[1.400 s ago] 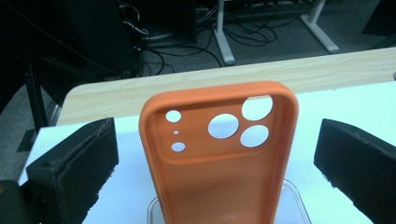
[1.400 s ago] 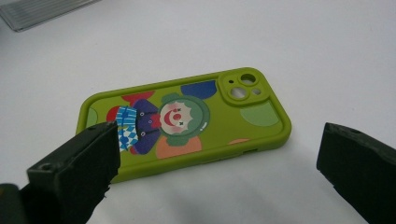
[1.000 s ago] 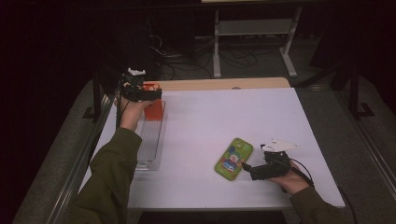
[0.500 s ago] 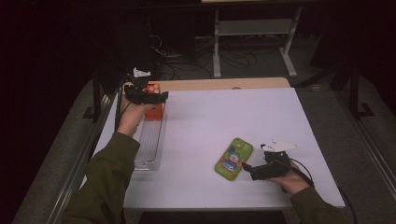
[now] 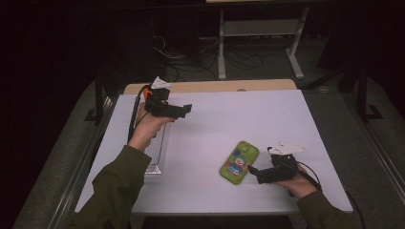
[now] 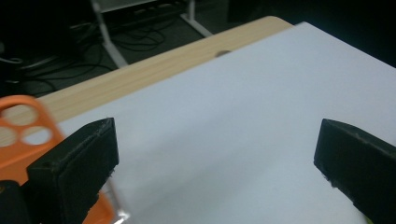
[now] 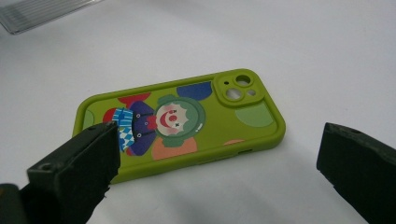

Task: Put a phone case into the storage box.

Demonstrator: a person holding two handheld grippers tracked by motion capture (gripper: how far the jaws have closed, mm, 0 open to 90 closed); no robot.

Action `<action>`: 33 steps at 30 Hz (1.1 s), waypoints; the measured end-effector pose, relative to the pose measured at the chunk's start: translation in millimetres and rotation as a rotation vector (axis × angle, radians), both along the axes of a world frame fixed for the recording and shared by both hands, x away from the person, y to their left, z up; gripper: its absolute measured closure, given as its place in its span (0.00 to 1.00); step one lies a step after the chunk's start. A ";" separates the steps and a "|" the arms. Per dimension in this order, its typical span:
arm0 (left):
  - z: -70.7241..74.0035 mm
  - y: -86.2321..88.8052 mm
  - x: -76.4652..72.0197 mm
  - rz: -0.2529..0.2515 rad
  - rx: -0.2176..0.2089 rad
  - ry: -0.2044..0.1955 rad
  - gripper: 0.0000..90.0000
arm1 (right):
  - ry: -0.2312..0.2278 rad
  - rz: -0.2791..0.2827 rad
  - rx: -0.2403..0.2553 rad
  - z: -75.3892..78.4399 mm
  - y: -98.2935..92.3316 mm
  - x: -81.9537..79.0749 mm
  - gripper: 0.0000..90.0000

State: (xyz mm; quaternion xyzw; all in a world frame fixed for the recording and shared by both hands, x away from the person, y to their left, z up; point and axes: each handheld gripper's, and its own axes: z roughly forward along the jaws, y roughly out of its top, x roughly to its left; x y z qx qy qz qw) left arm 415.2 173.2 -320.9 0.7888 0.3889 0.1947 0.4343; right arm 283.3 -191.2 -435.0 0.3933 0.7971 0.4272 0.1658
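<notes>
white table point(image 5: 229, 119), perhaps clear tray point(image 5: 156, 152), cables point(image 5: 191, 67)

I see my left gripper point(image 5: 184, 109) raised over the white counter point(image 5: 267, 119), above a clear tray point(image 5: 155, 155). My right gripper point(image 5: 253, 171) sits beside the green phone case point(image 5: 239, 162), perhaps touching it.

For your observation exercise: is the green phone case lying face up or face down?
Printed back up: the phone case lies flat on the table, clown picture and camera cut-outs facing upward.
</notes>
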 end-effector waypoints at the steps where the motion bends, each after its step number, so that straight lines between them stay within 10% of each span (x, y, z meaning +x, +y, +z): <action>1: -1.4 -3.2 -2.6 -0.016 -0.012 0.002 0.00 | 0.000 0.001 0.000 0.0 -0.2 0.1 0.00; 14: -32.6 -32.1 -42.4 -0.219 -0.038 0.057 0.00 | 0.000 -0.009 -0.002 2.9 0.6 2.2 0.00; 33: -73.5 -42.4 -82.8 -0.303 0.018 0.098 0.00 | 0.053 0.097 -0.044 19.7 12.4 7.9 0.02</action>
